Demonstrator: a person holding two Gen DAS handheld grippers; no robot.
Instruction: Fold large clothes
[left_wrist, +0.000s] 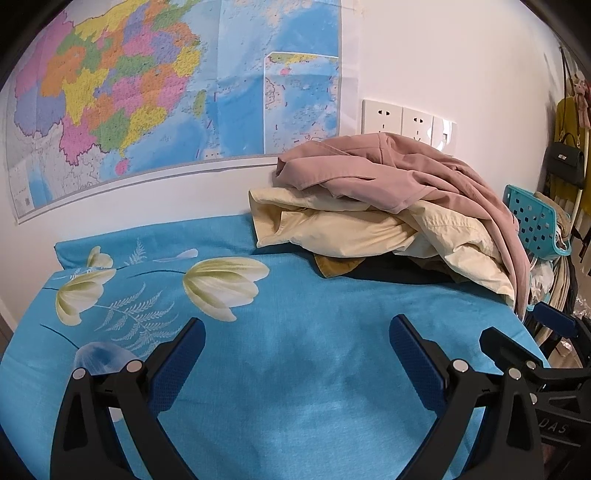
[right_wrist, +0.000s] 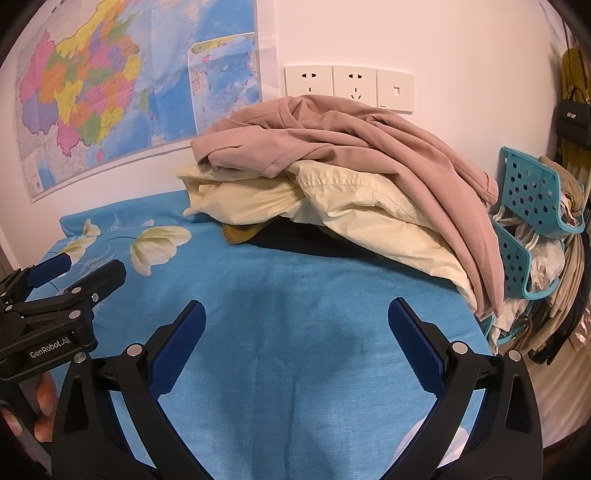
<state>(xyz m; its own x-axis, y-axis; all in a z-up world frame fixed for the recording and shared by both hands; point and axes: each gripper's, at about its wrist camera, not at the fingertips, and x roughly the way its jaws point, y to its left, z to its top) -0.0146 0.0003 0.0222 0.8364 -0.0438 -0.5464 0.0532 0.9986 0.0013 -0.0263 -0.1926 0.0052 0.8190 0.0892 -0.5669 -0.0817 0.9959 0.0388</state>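
We held the left gripper (left_wrist: 297, 332) and right gripper (right_wrist: 296, 317) spread wide, empty, over the bare sheet (left_wrist: 295, 387); clothes pile (right_wrist: 351, 177) sat at 1 o'clock, untouched, probably pre-grab.

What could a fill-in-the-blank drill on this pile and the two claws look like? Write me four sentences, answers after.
1. The top garment of the pile is ____ in colour.
2. Directly under it lies a pale ____ garment.
3. The left claw and the right claw both stand ____, holding nothing.
4. On the wall behind the pile hangs a coloured ____ beside the sockets.

Missing words: pink; yellow; open; map
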